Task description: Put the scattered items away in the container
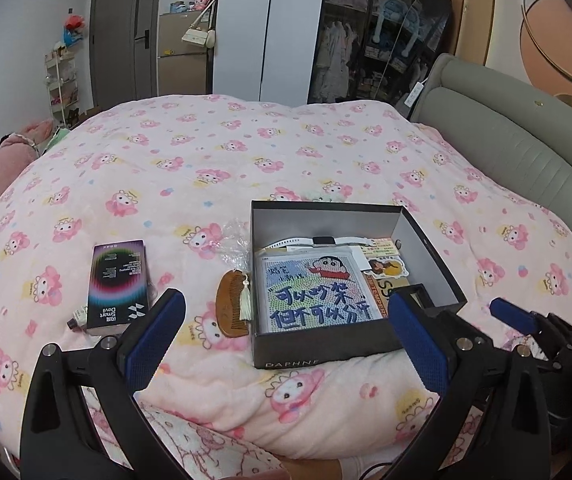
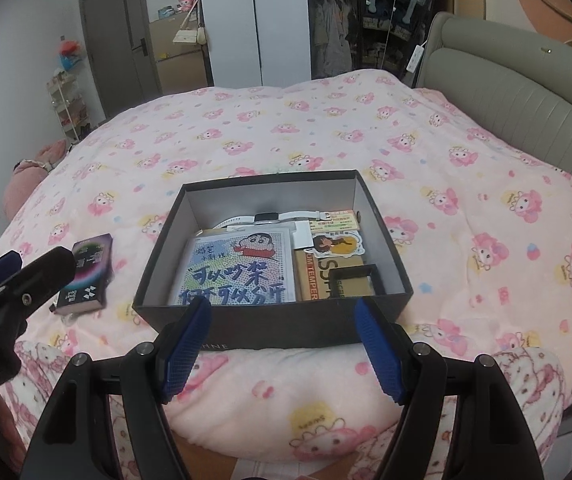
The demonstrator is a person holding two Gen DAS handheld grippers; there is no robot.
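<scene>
Both tools, left tool (image 1: 286,328) and right tool (image 2: 283,344), hung empty, pads apart, the brown wooden comb (image 1: 233,304) just ahead of the left beside the dark cardboard box (image 1: 326,350), likely next.

L wrist cam low over bed, R wrist cam nearer, both facing box (image 1: 326,344) (image 2: 269,324)

The small grey tube (image 1: 79,318) is mostly tucked under the purple-and-black rectangular carton (image 1: 117,286), so its label can't be read. From the right wrist view, the brown wooden comb is hidden completely behind the dark cardboard shoe box (image 2: 245,332), whose brand lettering is half covered by a blue finger pad (image 2: 183,346). The white-strapped smartwatch (image 2: 263,217) has one strap end buried under the cartoon bead picture (image 2: 237,270).
</scene>
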